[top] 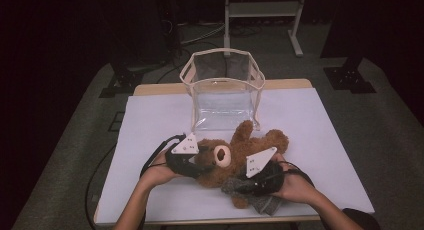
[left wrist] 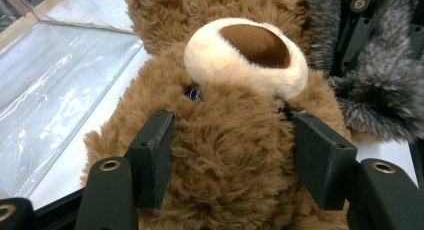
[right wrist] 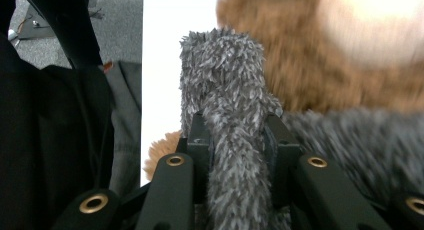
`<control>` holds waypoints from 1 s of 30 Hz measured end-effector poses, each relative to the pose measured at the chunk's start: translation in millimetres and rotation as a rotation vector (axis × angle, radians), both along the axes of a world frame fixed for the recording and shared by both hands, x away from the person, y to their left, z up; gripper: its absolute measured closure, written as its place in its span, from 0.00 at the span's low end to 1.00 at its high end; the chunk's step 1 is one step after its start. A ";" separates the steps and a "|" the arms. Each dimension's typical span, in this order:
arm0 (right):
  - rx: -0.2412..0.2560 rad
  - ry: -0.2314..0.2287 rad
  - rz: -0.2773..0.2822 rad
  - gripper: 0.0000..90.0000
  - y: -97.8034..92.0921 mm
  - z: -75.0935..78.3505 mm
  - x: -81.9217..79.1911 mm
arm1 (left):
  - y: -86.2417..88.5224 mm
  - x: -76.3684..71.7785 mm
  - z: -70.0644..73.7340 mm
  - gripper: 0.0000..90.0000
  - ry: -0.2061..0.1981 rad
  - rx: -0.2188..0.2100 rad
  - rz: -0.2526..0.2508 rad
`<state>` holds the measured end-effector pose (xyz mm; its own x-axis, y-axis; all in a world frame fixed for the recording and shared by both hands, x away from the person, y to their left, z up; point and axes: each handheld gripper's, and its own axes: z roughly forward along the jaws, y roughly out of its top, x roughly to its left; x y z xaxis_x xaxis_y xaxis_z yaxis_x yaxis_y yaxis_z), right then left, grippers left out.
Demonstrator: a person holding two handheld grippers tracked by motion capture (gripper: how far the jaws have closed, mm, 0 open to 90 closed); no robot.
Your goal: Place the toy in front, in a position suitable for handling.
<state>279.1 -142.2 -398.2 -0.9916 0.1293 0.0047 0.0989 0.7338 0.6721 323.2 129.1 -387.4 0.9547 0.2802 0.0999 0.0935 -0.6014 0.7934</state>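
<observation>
Teddy bear (top: 235, 155) head clamped by left gripper (left wrist: 227, 155); right gripper (right wrist: 239, 140) pinches grey fuzzy garment (right wrist: 225, 90). Recommend steady head hold, slow even pull.

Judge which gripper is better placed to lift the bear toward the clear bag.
Left, probably. The left gripper has its jaws around the teddy bear at the head, while the right gripper pinches only its grey furry garment. The clear bag stands just behind.

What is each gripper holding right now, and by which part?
Left gripper clamps the teddy bear by its head. Right gripper pinches a fold of the grey furry cloth.
</observation>
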 end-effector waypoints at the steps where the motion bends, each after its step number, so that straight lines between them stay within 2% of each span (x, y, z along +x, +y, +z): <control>1: -0.001 0.008 -0.007 0.78 -5.3 -2.4 -1.4 | 0.0 0.0 0.0 0.42 0.000 -0.001 0.001; 5: 0.002 0.023 -0.032 0.78 -18.6 -2.1 -7.1 | 0.3 0.9 -0.5 0.42 0.008 -0.008 0.005; 8: 0.023 0.014 -0.037 0.78 -22.9 3.9 -8.3 | -0.4 1.1 -0.7 0.42 0.014 -0.012 0.007; 11: 0.057 -0.021 -0.031 0.78 -17.4 14.6 -5.5 | -0.8 0.9 -0.6 0.42 0.014 -0.009 0.005; 14: 0.080 -0.049 -0.018 0.78 -4.0 23.8 -0.8 | -0.6 0.4 -0.6 0.42 0.013 -0.007 0.005; 17: 0.070 -0.060 -0.002 0.78 6.4 21.0 1.0 | 0.3 0.2 -0.9 0.42 0.012 -0.005 0.002; 20: 0.027 -0.056 0.001 0.78 8.6 8.7 1.1 | 1.2 0.5 -1.1 0.42 0.011 -0.002 -0.001; 23: -0.003 -0.035 -0.006 0.78 0.4 -1.8 -2.4 | 1.2 0.2 -1.2 0.41 0.013 -0.002 -0.002; 25: -0.003 -0.022 -0.015 0.78 -8.5 -2.7 -5.7 | 1.4 0.5 -1.3 0.41 0.015 -0.004 0.001; 28: 0.011 -0.019 -0.033 0.78 -20.3 2.1 -10.0 | 1.1 1.1 -1.7 0.42 0.021 -0.009 0.001; 30: 0.043 -0.019 -0.043 0.78 -24.5 9.0 -9.9 | 0.3 1.1 -1.7 0.42 0.020 -0.007 -0.001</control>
